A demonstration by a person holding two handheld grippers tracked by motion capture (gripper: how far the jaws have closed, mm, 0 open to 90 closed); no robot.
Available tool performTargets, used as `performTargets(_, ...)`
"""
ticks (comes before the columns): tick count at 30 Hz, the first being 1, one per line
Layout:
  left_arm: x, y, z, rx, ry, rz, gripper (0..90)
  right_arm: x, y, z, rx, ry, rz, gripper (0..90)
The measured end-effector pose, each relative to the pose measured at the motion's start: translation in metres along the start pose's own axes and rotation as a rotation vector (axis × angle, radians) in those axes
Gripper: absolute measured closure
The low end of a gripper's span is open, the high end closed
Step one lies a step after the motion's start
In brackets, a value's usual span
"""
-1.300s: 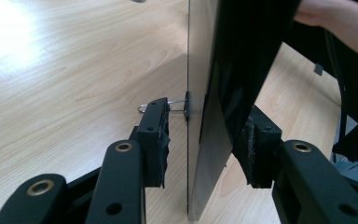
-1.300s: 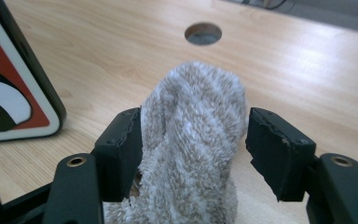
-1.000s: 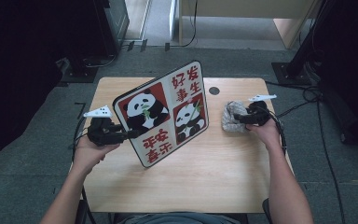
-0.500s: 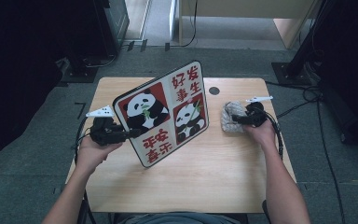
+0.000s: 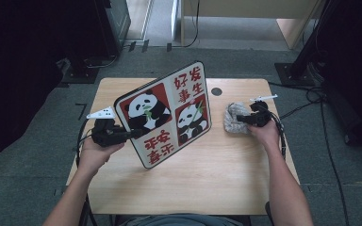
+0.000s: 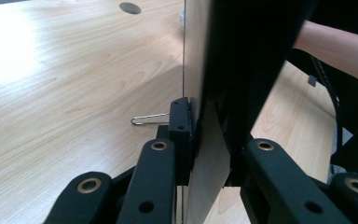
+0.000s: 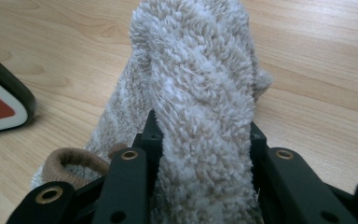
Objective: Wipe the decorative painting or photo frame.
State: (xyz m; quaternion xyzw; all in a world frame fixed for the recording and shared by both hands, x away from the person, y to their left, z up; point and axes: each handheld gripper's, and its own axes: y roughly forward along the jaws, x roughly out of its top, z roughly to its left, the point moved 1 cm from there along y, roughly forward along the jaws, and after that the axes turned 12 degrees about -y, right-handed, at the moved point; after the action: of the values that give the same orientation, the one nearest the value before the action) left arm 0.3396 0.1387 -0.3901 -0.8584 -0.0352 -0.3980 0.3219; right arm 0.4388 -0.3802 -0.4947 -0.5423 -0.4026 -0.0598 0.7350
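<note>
High view: left hand-held gripper (image 5: 134, 134) is clamped on the left edge of the panda sign board (image 5: 167, 113), which stands tilted on its lower edge near the middle of the worktop (image 5: 217, 188). Right hand-held gripper (image 5: 242, 120) is closed on the fuzzy grey mitt (image 5: 234, 118), lying at the worktop's right side, just beside the board's right corner but apart from it.

Left gripper view confirms: jaws pinch the board (image 6: 205, 93) edge-on, w/ a black binder clip (image 6: 179, 123) sitting on the edge right by the pads. Right gripper view: jaws squeeze a thick fold of the mitt (image 7: 200, 93); its brown cuff (image 7: 70, 161) shows at lower left.

Step in hand, as I read it: both grasps just secured, prob. prep for wiping the board w/ the mitt. Next move calls for lifting the mitt clear, bringing it over to the board face, while the left keeps the board steady & tilted so it doesn't slip on its lower edge.

Vs a second ago: both sets of jaws have just been closing, one on the board, the other on the mitt. Hands, board & mitt sit in the same spots; no visible shift.
</note>
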Motion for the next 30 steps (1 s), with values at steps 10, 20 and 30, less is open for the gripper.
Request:
performTargets(10, -0.001, -0.001, -0.003, -0.001, 0.001, 0.01, 80.5, 0.01, -0.016, 0.007, 0.038, -0.002, -0.029, 65.9)
performTargets(20, -0.003, -0.004, -0.004, -0.003, -0.003, 0.016, 80.4, 0.025, -0.037, 0.027, 0.079, -0.026, -0.068, 65.7)
performTargets(30, -0.006, -0.007, -0.006, 0.012, 0.008, 0.017, 80.4, 0.042, -0.055, 0.046, 0.123, -0.074, -0.09, 65.6)
